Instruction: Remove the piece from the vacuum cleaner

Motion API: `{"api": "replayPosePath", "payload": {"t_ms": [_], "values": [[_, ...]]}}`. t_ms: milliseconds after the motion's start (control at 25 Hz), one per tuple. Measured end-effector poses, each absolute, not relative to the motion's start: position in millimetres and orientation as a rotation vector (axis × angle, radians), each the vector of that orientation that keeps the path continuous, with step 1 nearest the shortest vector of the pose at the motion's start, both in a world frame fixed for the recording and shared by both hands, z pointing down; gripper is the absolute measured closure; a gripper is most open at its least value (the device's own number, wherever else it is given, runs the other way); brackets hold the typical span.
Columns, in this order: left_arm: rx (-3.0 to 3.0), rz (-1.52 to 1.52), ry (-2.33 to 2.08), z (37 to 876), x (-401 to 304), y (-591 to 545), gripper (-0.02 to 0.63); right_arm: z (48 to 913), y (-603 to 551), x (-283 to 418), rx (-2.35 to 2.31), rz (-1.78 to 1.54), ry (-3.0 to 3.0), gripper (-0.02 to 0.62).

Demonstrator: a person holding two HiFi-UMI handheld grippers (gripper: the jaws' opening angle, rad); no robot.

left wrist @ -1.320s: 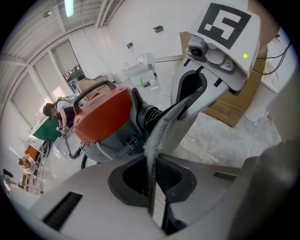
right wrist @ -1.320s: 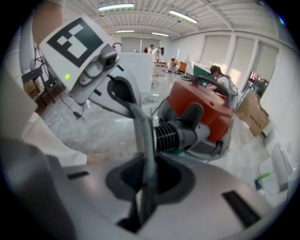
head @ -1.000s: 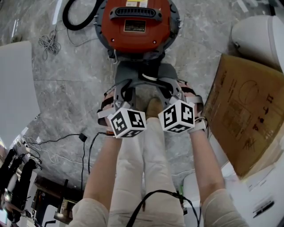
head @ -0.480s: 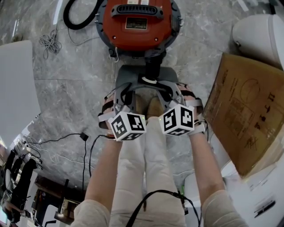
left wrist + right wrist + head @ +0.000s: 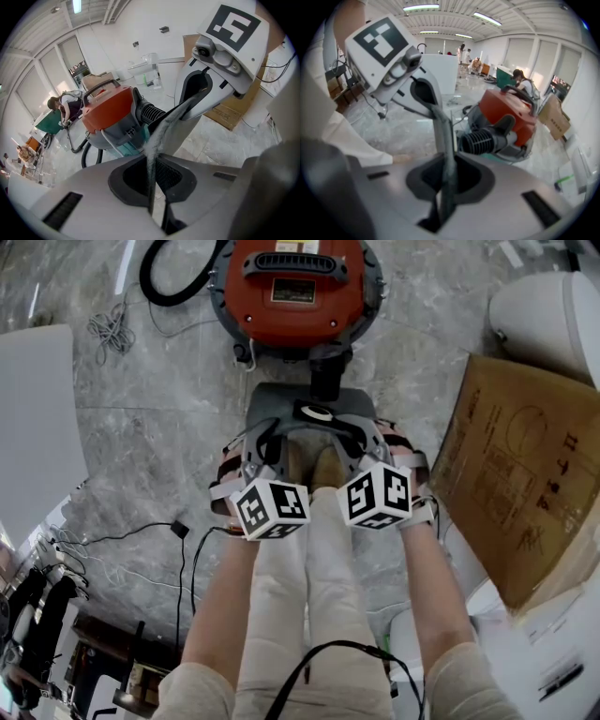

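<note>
The orange vacuum cleaner (image 5: 295, 292) stands on the marble floor at the top of the head view. Just below it is the grey flat piece (image 5: 305, 407), held up by both grippers. My left gripper (image 5: 262, 442) is shut on the piece's left side and my right gripper (image 5: 366, 437) on its right side. A black ribbed tube (image 5: 326, 381) sticks out of the vacuum toward the piece. In the left gripper view the jaws (image 5: 154, 197) pinch a thin grey edge (image 5: 157, 140). The right gripper view shows the same pinch (image 5: 443, 197), with the ribbed tube (image 5: 480, 140) ahead.
A large cardboard box (image 5: 525, 484) lies at the right, with a white rounded object (image 5: 544, 310) behind it. A black hose (image 5: 164, 282) curls at the vacuum's left. Cables (image 5: 178, 535) trail on the floor, and a white panel (image 5: 28, 427) sits at the left. The person's legs are below the grippers.
The grey piece and both grippers have drawn back from the vacuum. The black tube between them, hidden a second ago, now shows.
</note>
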State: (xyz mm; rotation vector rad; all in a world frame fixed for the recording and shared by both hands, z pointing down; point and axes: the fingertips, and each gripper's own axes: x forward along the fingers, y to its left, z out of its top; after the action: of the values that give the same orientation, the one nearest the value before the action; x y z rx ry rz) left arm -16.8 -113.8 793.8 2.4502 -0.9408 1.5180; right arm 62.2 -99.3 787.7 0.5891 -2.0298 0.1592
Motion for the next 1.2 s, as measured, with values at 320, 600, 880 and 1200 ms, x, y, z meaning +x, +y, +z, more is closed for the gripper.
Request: {"api": "replayPosePath", "payload": {"t_ms": [320,600,880,1200], "values": [[2.456,1.505,-0.919,773.2,-16.0,-105.1,0.571,764.9,-93.5,62.9,0.574,0.165,-2.034,0.557],[2.454,1.484,-0.883,738.7,-18.1,-93.7,0.569,728.3,-82.8,59.9,0.544,0.197,-2.052,0.557],[2.474,1.43,-0.866,698.1,-14.9,-90.4,0.569,683.7,-78.6,62.0,0.546,0.204,-2.077,0.557],[2.49,1.4,-0.767,642.7,-8.7,-79.5,0.571,625.5,-69.2,66.8,0.527,0.223,-2.092,0.557]]}}
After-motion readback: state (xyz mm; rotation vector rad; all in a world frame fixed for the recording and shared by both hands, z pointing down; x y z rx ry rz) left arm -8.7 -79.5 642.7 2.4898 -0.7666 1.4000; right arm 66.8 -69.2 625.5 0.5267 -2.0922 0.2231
